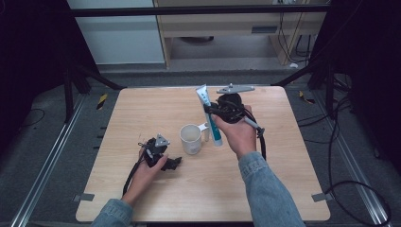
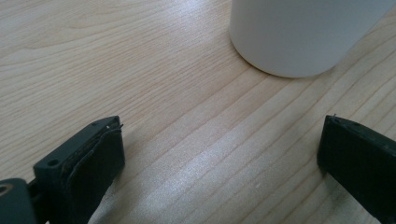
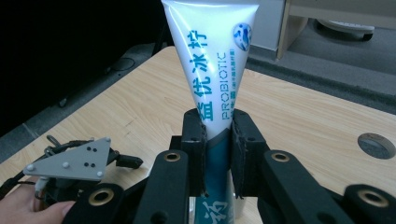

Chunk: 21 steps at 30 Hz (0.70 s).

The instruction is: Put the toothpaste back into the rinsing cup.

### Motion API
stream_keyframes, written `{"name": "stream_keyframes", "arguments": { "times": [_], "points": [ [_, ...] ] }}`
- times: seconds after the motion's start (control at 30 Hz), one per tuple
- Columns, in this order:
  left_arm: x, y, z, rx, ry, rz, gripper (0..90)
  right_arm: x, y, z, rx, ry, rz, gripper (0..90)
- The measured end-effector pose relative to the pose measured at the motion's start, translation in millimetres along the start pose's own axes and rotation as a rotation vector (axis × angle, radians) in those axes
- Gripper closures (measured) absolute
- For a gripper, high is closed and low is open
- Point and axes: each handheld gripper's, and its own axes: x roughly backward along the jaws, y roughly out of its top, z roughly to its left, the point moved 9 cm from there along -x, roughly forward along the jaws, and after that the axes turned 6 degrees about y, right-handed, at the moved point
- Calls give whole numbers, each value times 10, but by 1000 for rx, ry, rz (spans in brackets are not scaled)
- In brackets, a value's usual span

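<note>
Two grippers work over your wooden tabletop (image 1: pixel 265 179), with a white mug (image 1: pixel 191 139) standing near its middle. Your right gripper (image 3: pixel 218 140) is clenched on a white and teal toothpaste tube (image 3: pixel 212 70), holding it upright just beside the mug's handle side. Your left gripper (image 2: pixel 219 154) rests low on the tabletop with jaws spread wide, released, the mug just ahead of them.
</note>
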Motion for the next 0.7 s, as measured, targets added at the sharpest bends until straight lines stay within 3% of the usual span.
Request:
{"name": "stream_keyframes", "arguments": {
  "times": [0.37,0.7],
  "points": [
    [2,-2,-1,0,0,2,0,-77,81,226,-7,-66,-106,777],
    [3,-4,-3,3,-2,5,0,-111,124,362,3,-97,-155,777]
  ]
}}
